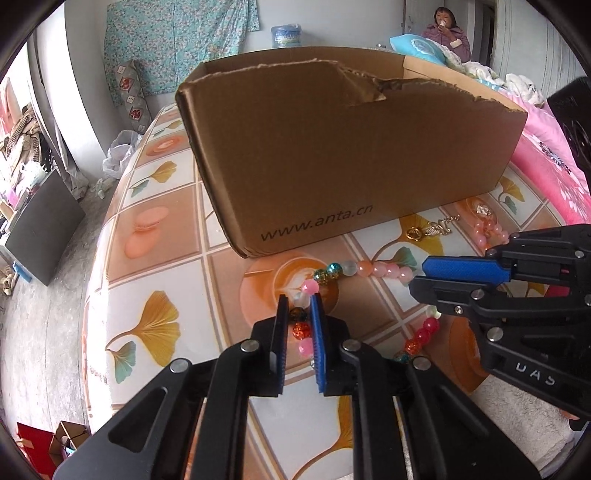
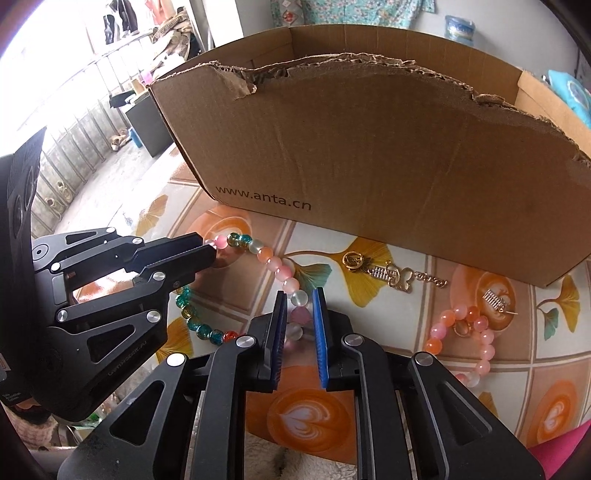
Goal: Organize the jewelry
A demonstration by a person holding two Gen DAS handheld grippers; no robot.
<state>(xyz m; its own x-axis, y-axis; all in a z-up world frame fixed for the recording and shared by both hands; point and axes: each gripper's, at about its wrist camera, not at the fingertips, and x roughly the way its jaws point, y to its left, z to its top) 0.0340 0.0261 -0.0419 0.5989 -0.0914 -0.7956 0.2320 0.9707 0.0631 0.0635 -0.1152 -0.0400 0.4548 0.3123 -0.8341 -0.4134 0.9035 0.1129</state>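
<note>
A long string of pink, orange, teal and white beads point(image 1: 380, 268) lies looped on the patterned tablecloth in front of a cardboard box point(image 1: 332, 147). My left gripper point(image 1: 299, 301) is shut on its left stretch, with dark, orange and pink beads between the blue pads. My right gripper point(image 2: 299, 295) is shut on another stretch of the bead string point(image 2: 266, 254), white and pink beads between its pads. Each gripper shows in the other's view: the right gripper point(image 1: 419, 275) at the right, the left gripper point(image 2: 210, 251) at the left.
The torn-rimmed box point(image 2: 369, 147) stands close behind the beads. A gold chain with charms point(image 2: 391, 275), a small gold comb-shaped charm point(image 2: 495, 299) and a pink-orange bead bracelet point(image 2: 480, 332) lie to the right. Pink bedding point(image 1: 546, 155) borders the table; a person point(image 1: 447, 33) sits far back.
</note>
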